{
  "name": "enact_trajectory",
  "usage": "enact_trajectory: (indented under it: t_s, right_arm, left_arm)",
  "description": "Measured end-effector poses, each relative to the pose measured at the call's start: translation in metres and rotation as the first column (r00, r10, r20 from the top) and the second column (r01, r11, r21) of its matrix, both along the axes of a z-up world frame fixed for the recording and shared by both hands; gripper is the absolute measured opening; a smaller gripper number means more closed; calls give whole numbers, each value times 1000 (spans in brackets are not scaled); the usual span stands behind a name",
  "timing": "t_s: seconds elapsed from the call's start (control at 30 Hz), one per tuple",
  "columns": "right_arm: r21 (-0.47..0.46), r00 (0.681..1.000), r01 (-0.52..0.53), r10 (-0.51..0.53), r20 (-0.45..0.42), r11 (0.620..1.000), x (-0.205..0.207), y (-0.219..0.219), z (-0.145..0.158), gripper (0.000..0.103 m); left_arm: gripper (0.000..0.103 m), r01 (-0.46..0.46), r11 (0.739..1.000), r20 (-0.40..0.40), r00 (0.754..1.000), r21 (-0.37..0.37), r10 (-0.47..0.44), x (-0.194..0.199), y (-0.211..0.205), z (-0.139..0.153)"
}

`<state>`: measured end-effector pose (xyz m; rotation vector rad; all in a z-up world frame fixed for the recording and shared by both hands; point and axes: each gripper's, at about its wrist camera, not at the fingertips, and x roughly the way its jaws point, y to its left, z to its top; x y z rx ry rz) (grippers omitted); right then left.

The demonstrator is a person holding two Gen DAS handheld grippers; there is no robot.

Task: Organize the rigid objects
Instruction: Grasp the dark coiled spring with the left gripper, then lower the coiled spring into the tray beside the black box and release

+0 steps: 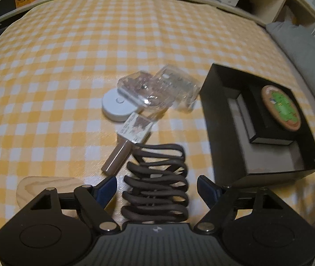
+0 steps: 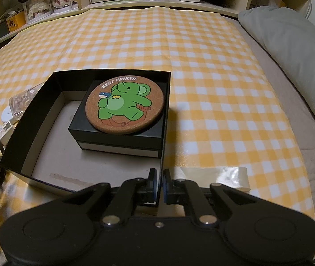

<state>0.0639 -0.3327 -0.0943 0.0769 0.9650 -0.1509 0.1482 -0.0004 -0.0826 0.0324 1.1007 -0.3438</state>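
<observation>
1. Two grippers show: the left gripper [image 1: 157,187] at the bottom centre of its view has its jaws spread, with a dark brown hair claw [image 1: 157,181] between the pads, untouched.
2. At lower centre of the right view, the right gripper [image 2: 160,180] is clamped on the black box [image 2: 165,119] wall.
3. Inside that box, mid-frame, a cork coaster [image 2: 125,105] lies on a smaller black case [image 2: 117,144].
4. A white disc [image 1: 116,106], a clear case [image 1: 155,90] and a small tube [image 1: 116,158] lie mid-frame on the checked cloth [image 1: 68,55].

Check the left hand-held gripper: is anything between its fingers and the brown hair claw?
Nothing visible is. The brown hair claw lies on the checked cloth between the open fingers of the left hand-held gripper, with bare gaps on both sides. The small brown tube lies just beyond, to its left.
</observation>
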Motion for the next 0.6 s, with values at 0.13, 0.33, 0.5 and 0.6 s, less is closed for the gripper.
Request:
enact_trajectory:
  t_s: [0.13,0.33,0.5,0.6]
  right_arm:
    - [-1,1000,-1,1,0,1000,-1,1,0,6]
    - [0,1000,0,0,1,1000,-1,1,0,6]
    - [0,1000,0,0,1,1000,-1,1,0,6]
    - [0,1000,0,0,1,1000,-1,1,0,6]
  left_arm:
    - [78,7,1000,-8,1000,7,-7,1,0,-3]
    - [64,20,1000,-2,1000,21,-20,2,-2,-1]
    - [64,-51,998,26,998,-42,52,-2,7,16]
    - [64,-89,988,55,994,-125,96,-6,12,37]
